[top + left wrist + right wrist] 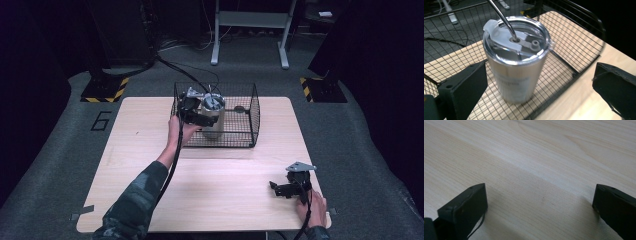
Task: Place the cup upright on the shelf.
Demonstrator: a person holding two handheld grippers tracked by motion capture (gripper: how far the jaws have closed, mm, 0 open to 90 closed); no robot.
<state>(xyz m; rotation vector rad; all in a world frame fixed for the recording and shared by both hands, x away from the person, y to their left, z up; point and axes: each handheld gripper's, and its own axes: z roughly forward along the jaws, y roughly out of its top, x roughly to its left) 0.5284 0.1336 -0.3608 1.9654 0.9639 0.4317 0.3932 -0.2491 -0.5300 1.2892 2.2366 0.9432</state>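
Inside the wire basket [252, 107], the wide-open left claw [539, 82] is flanking the tumbler [517, 65]; grazing its straw [502, 17] risks tipping.

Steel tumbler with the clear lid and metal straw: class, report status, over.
Left gripper open, jaws either side of the steel tumbler, not touching. Tumbler upright in black wire basket. Right gripper open, low over wooden table. Basket wall beside tumbler.

Brushed matt steel tumbler [517, 75] with a clear glossy plastic lid [516, 37] and shiny metal straw [504, 18]; black wire basket [574, 42]; pale smooth wood table [536, 157].
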